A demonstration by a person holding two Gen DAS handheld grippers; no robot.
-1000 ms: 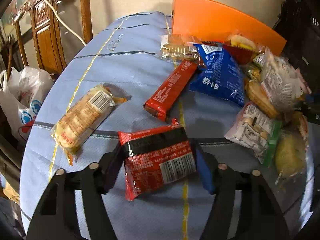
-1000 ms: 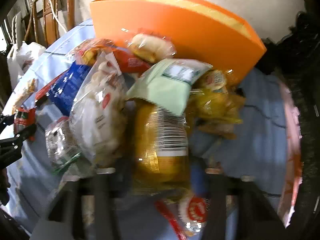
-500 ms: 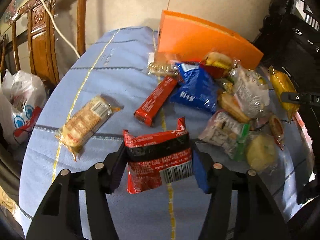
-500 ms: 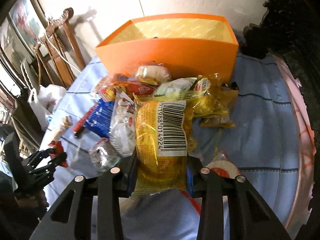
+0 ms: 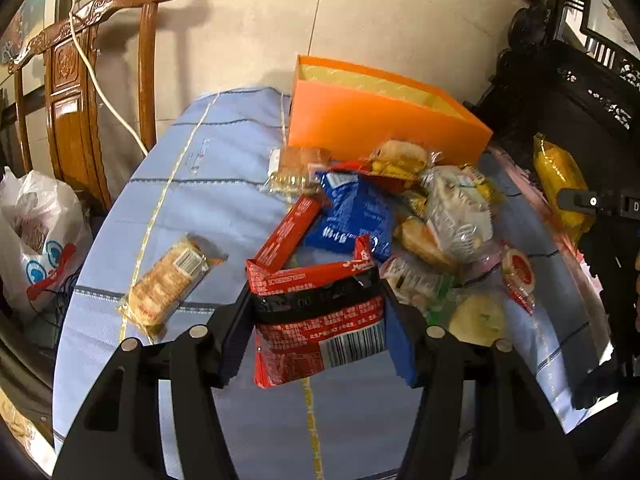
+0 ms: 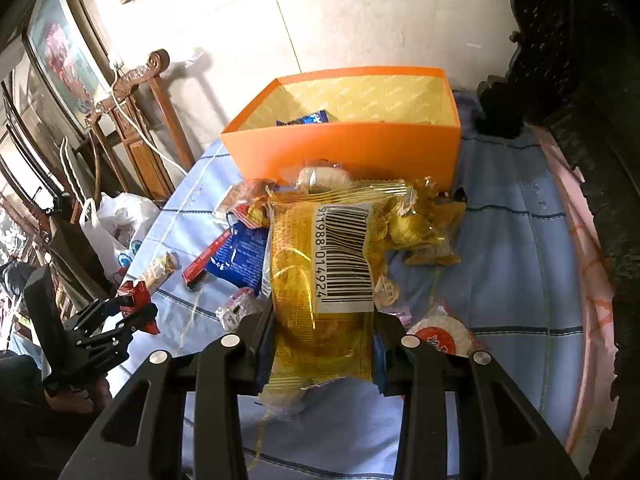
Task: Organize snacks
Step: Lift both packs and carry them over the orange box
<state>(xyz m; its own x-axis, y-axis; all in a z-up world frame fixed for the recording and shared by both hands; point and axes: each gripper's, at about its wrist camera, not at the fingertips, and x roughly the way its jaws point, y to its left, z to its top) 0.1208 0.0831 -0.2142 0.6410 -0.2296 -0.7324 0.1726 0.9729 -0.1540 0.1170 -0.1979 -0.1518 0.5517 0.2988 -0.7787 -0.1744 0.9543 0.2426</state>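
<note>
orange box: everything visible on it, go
The orange box is open-topped and rectangular, looks like glossy card, with a pale yellow patterned lining. It stands upright at the far end of the blue tablecloth, behind the snack pile. One blue packet shows inside; the rest of the inside is hidden. Snacks crowd its front wall. Neither gripper touches it.

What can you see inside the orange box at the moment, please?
In the right wrist view the orange box shows one blue snack packet poking up by its near wall. That wall hides the floor of the box, so other contents cannot be ruled out.
</note>
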